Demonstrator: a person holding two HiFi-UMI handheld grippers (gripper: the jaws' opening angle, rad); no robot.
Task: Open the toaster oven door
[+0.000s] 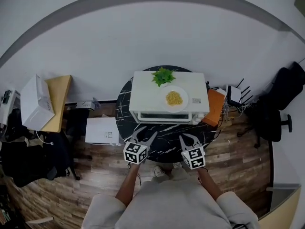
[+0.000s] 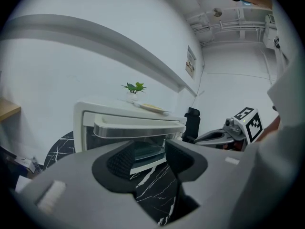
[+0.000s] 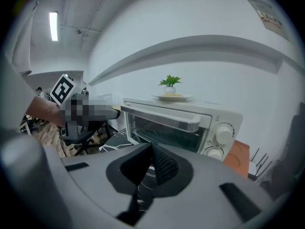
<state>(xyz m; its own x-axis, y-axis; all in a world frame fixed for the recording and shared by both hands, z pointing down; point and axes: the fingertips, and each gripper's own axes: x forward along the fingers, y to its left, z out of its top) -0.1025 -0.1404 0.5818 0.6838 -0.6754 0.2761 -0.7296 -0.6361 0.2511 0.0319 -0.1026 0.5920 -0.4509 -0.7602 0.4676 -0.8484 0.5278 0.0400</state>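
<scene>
White casing marks the toaster oven (image 1: 143, 92), which is set at the middle of a black marbled tabletop (image 1: 164, 140), with a small plant (image 1: 163, 75) and a plate (image 1: 174, 98) of yellow food carried on its top. Its glass door (image 3: 159, 133) is seen shut, with the long handle (image 3: 164, 118) lying across the upper edge and 2 knobs (image 3: 223, 135) placed to the right of it. Both grippers are held side by side over the near edge of the tabletop, short of the oven and touching nothing. The fingers of the left gripper (image 2: 147, 159) are spread apart with nothing between them, and the door is framed in the gap. The fingers of the right gripper (image 3: 152, 151) are pressed together at their tips and are empty. The step in hand is judged to be the approach, with no grasp made yet. For the next move, an opened gripper would need to be carried forward and raised to the handle, the fingers closed around the bar, and the door drawn outward and down, a lower hinge being assumed, not seen.
</scene>
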